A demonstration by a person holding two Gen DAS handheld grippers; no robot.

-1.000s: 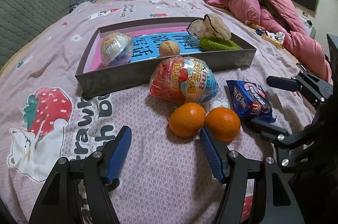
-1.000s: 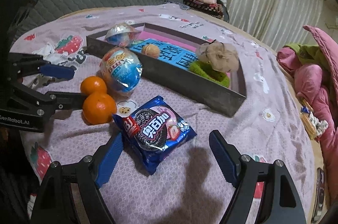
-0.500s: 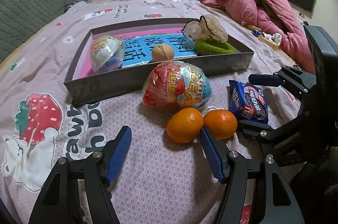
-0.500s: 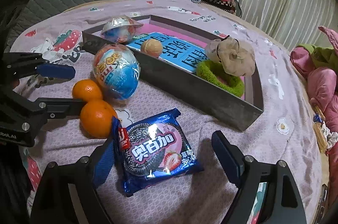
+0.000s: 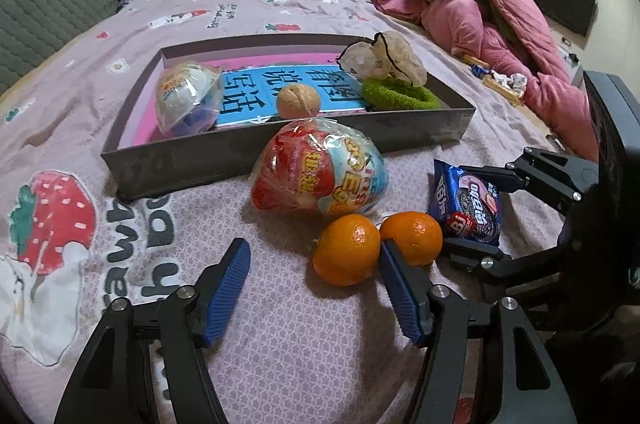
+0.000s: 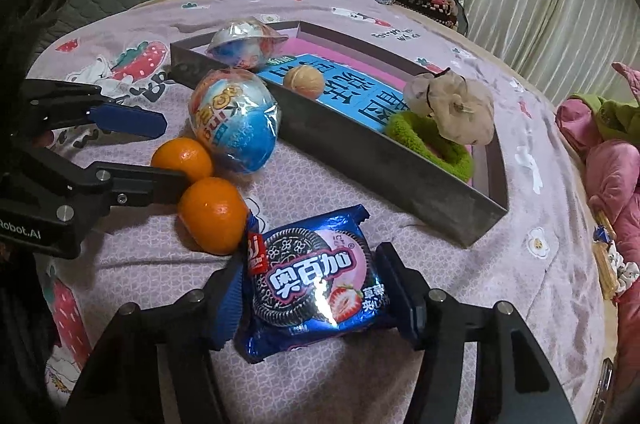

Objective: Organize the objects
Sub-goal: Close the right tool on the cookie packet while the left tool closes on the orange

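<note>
Right wrist view: our right gripper [image 6: 310, 288] straddles the cookie packet [image 6: 316, 284] lying on the bedspread [image 6: 540, 191], jaws apart. We should pinch it mid-width, then lift toward the tray [image 6: 400, 167]. Left gripper [image 5: 314, 288] is spread beside the oranges [image 5: 346, 250].

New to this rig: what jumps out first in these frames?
The blue cookie pack sits between the open right tongs, on the bedspread in front of the tray. Left of it lie two oranges side by side, one finger of the open left tongs between them. Behind them, a wrapped toy egg leans against the tray's front wall.
</note>
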